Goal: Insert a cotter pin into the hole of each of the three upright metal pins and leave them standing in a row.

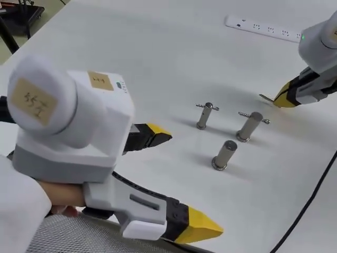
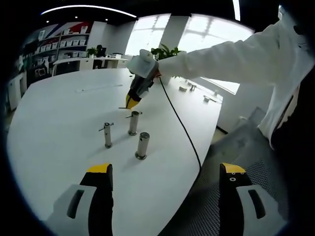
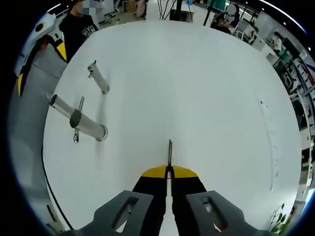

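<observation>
The right gripper (image 1: 281, 100) is clamped on a cotter (image 1: 266, 97), which sticks out past its tips and hangs above the table (image 1: 158, 63), well apart from the pins. The far pin (image 1: 204, 117) and the right pin (image 1: 249, 126) already carry cotters; the bare pin (image 1: 224, 154) stands nearest the person, upright and a little out of line with the others. The left gripper (image 1: 184, 182) hovers with its jaws spread wide and nothing between them. The step is to thread this last cotter. I cannot make out which way the hole faces, so that wants checking first. It would likely go best with the left jaws steadying the bare pin low on its shaft – a sideways push could tip it – and the cotter brought in level, straight along the hole, clear of the right pin's crossbar
</observation>
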Demonstrator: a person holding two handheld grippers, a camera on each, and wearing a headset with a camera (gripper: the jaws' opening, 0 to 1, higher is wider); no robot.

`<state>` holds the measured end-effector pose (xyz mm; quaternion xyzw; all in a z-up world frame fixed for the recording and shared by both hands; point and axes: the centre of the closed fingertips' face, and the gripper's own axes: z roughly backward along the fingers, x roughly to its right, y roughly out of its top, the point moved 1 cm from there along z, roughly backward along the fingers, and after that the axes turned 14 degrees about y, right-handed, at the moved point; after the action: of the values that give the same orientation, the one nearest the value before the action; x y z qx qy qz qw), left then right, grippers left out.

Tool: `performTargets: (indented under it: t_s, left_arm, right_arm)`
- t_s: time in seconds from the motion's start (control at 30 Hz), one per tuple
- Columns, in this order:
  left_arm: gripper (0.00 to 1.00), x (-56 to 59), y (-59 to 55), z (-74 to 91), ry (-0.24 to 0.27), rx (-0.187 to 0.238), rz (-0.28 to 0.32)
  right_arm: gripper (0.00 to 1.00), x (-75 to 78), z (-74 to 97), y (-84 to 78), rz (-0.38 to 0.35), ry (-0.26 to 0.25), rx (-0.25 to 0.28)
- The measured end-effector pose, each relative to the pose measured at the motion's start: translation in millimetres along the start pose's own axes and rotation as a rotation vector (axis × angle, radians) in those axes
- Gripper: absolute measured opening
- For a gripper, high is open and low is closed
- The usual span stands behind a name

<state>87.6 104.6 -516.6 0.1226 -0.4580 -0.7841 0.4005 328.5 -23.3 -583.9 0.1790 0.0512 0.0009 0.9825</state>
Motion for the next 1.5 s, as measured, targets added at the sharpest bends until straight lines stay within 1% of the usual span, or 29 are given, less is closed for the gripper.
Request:
performTargets:
  t_s: [0.17,0.2,0.27,0.3,0.37,0.43,0.5,0.57,0.6,0.67,0.7,0.73,0.8,0.9,1.0,1.07,1.17,1.27,1.33,1.37,1.47,1.5]
  left_arm:
    - [0.87,-4.9,-1.6,1.8,0.006,-0.003,0.013]
    - [0.87,-6.6,-0.9,3.0,0.009,-0.002,0.015]
    - [0.87,-9.1,-0.2,3.6,0.014,-0.002,0.020]
    - [0.87,-12.4,0.5,3.1,0.027,-0.004,0.035]
    - [0.86,-16.1,2.8,3.0,0.034,0.006,0.056]
    - [0.82,-18.7,5.8,3.2,0.038,0.018,0.072]
    - [0.80,-21.0,7.0,2.4,0.047,0.021,0.081]
    - [0.77,-23.7,8.3,1.0,0.061,0.030,0.074]
    - [0.76,-24.8,8.6,0.4,0.063,0.030,0.079]
    - [0.75,-26.3,11.1,-1.7,0.064,0.033,0.101]
    - [0.74,-26.1,13.0,-2.4,0.063,0.037,0.102]
    - [0.73,-26.0,15.5,-3.1,0.060,0.039,0.105]
    - [0.73,-25.1,20.7,-4.9,0.057,0.044,0.104]
    - [0.70,-22.8,24.9,-10.1,0.044,0.031,0.108]
    - [0.64,-20.2,27.5,-14.7,0.031,0.022,0.108]
    - [0.62,-15.4,32.4,-18.4,0.016,0.022,0.124]
    - [0.59,-11.8,40.7,-22.8,-0.001,0.036,0.147]
    - [0.54,-8.9,48.4,-25.7,-0.016,0.047,0.147]
    - [0.52,-7.7,55.0,-26.9,-0.025,0.058,0.149]
    - [0.51,-7.7,58.4,-27.4,-0.030,0.065,0.158]
    - [0.48,-6.5,72.3,-28.6,-0.071,0.091,0.216]
    - [0.46,-7.2,75.9,-28.3,-0.079,0.100,0.218]
  right_arm:
    - [0.00,-4.1,11.3,10.0,0.058,-0.024,0.013]
    - [0.00,-10.1,17.2,13.7,0.079,-0.031,0.021]
    - [0.00,-13.9,23.2,17.0,0.090,-0.050,0.035]
    - [0.00,-16.2,27.1,19.1,0.102,-0.060,0.045]
    - [0.00,-19.5,35.6,23.5,0.125,-0.090,0.069]
    - [0.00,-34.3,44.5,28.9,0.140,-0.117,0.090]
    - [0.00,-39.0,52.6,31.2,0.158,-0.144,0.104]
    - [0.00,-51.2,60.2,36.7,0.173,-0.175,0.129]
    - [0.00,-51.4,62.6,37.1,0.177,-0.185,0.140]
    - [0.00,-59.0,66.3,39.8,0.185,-0.196,0.166]
    - [0.00,-63.9,66.4,39.6,0.182,-0.188,0.170]
    - [0.00,-73.2,67.3,40.4,0.175,-0.187,0.184]
    - [0.00,-83.9,66.9,40.6,0.183,-0.196,0.202]
    - [0.00,-94.1,67.3,42.7,0.182,-0.217,0.227]
    - [0.00,-100.6,70.7,45.3,0.193,-0.241,0.245]
    - [0.00,-106.8,73.4,48.4,0.207,-0.259,0.256]
    - [0.00,-118.2,74.1,54.6,0.249,-0.283,0.248]
    - [0.00,-129.4,73.4,60.9,0.263,-0.291,0.263]
    - [0.00,-136.8,73.1,66.3,0.281,-0.307,0.269]
    - [0.00,-139.2,73.2,68.8,0.290,-0.313,0.272]
    - [0.00,-146.1,75.0,75.8,0.309,-0.342,0.279]
    - [0.00,-145.9,76.5,77.7,0.311,-0.362,0.277]
